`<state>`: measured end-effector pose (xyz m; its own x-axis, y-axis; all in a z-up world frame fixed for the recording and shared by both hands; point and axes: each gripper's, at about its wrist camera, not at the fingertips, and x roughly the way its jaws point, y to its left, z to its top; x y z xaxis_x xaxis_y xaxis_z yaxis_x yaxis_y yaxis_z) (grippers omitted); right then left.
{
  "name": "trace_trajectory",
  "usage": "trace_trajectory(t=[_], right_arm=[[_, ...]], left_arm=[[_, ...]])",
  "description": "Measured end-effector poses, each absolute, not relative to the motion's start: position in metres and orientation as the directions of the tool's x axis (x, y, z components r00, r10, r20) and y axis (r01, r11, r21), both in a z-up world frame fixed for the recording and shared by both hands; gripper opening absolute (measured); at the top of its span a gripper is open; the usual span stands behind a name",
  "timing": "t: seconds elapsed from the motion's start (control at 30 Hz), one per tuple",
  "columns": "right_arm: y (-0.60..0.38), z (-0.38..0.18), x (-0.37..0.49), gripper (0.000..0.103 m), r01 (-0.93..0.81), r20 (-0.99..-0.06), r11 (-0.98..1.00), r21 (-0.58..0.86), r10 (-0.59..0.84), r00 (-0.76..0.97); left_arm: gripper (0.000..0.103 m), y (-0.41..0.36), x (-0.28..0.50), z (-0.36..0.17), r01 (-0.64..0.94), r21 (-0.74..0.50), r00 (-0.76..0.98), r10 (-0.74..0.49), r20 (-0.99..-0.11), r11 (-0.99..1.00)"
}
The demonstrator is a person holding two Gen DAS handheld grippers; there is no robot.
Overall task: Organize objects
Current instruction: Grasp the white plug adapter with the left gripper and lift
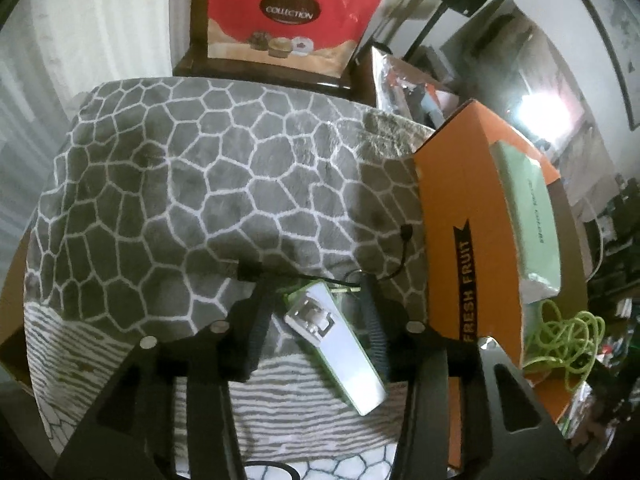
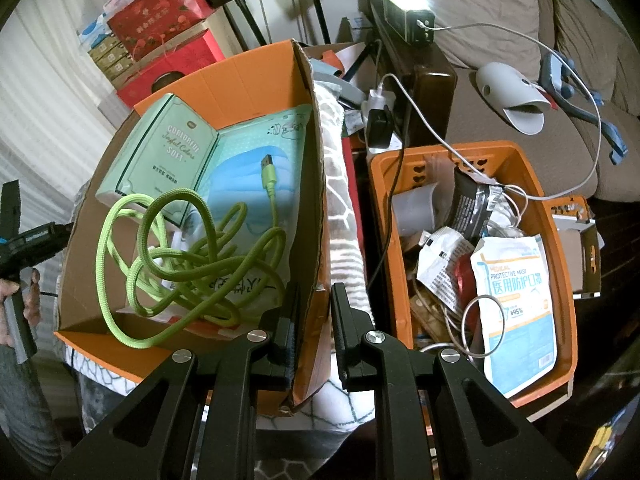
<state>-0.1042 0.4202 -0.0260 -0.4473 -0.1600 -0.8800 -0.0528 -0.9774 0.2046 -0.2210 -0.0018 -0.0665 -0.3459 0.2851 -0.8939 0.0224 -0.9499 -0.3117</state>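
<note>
In the left wrist view my left gripper [image 1: 316, 320] points down at a grey patterned blanket [image 1: 200, 180]. A flat white-and-green pack [image 1: 336, 348] lies slanted between its open fingers, with a gap showing at the left pad. A thin black cable [image 1: 402, 248] runs just beyond it. In the right wrist view my right gripper [image 2: 316, 336] is shut on the right wall of the orange cardboard box [image 2: 240, 80]. That box holds a coiled green cable [image 2: 180, 260], a mint green carton [image 2: 168, 156] and a blue pack [image 2: 248, 168].
An orange plastic basket [image 2: 560, 248] to the right of the box is full of packets, wires and a mask pack [image 2: 516, 300]. A sofa [image 2: 500, 20] stands behind it, and a red gift bag [image 1: 288, 12] stands beyond the blanket. A hand [image 2: 12, 300] shows at the left edge.
</note>
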Motion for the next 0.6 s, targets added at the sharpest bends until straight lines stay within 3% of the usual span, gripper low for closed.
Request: trace_trajectory(t=[0.3,0.37,0.43,0.6], right_arm=[[0.421,-0.029,-0.103,0.015,-0.055,-0.880,-0.977,0.205,-0.160,-0.447],[0.421,-0.029,-0.103,0.015,-0.055,-0.880,-0.977,0.207,-0.161,-0.448],[0.420,-0.028,-0.104,0.015,-0.055,-0.879,-0.977,0.208,-0.162,-0.448],[0.420,-0.028,-0.103,0.015,-0.055,-0.880,-0.977,0.206,-0.161,-0.447]], left_arm=[[0.041,0.014,-0.208,-0.070,-0.079,-0.240,-0.320,0.253,-0.913,-0.967],[0.036,0.015,-0.210,-0.073,-0.080,-0.234,-0.318,0.247,-0.915,-0.969],[0.024,0.018,-0.211,-0.074,-0.087,-0.223,-0.318,0.239,-0.917,-0.971],[0.024,0.020,-0.209,-0.074,-0.098,-0.211,-0.324,0.231,-0.917,-0.973]])
